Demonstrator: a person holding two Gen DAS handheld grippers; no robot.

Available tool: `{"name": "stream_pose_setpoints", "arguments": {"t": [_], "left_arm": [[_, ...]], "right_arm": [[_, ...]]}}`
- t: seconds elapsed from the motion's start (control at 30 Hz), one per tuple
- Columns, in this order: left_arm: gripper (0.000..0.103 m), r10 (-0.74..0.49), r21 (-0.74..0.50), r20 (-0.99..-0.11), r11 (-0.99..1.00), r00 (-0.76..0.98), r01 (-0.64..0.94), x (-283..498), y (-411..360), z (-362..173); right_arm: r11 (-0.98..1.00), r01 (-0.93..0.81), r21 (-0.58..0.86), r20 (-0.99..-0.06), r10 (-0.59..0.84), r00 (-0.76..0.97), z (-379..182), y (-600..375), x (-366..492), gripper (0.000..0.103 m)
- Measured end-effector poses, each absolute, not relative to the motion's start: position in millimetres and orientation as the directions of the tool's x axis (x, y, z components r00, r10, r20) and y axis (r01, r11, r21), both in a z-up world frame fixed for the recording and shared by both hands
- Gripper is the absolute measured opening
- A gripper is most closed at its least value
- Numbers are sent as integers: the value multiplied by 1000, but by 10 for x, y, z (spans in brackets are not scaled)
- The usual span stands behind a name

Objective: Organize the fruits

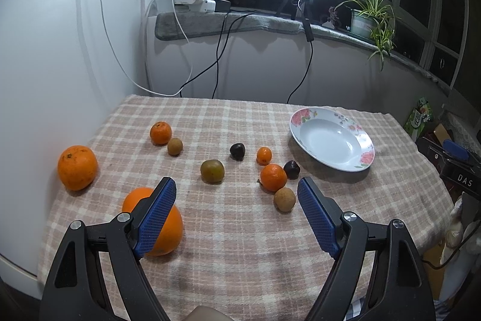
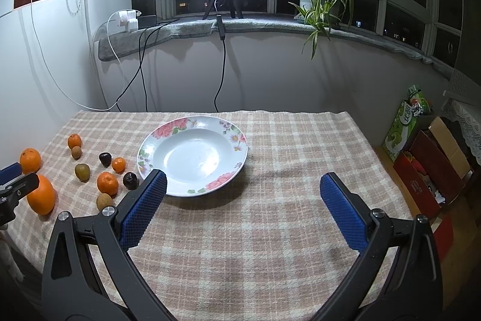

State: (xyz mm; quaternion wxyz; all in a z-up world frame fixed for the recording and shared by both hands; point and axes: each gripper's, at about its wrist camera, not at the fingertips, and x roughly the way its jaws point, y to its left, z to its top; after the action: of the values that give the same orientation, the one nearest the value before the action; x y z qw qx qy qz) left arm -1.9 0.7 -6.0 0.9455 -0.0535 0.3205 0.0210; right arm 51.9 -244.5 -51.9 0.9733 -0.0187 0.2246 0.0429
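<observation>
Both jaws spread, holding nothing. Best to start with the small brown fruit (image 1: 284,199) at lower centre: centre left gripper (image 1: 236,209) over it, pinch gently, carry to plate (image 1: 362,137).

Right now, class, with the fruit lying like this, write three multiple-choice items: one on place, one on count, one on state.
1. Where does the plate lie relative to the fruit, seen from the right tool?
A. To their right
B. To their left
C. Under them

2. How many dark, nearly black fruits lie on the cloth?
A. None
B. Two
C. Five

3. What state is the left tool in?
A. Shut on an orange
B. Open, holding nothing
C. Shut on the plate

Answers:
1 A, the fruit sit left of the plate's rim.
2 B, one dark fruit sits mid-cloth, another nearer the plate.
3 B, its jaws stand wide apart with only cloth between them.
</observation>
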Motion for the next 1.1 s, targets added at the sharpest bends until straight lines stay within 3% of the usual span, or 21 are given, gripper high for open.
{"name": "stream_pose_setpoints", "arguments": {"t": [1.1], "left_arm": [[83,3,-93,-610,993,792,-75,-23,18,-60]], "right_arm": [[996,-93,-18,-444,75,893,-536,-2418,528,103]]}}
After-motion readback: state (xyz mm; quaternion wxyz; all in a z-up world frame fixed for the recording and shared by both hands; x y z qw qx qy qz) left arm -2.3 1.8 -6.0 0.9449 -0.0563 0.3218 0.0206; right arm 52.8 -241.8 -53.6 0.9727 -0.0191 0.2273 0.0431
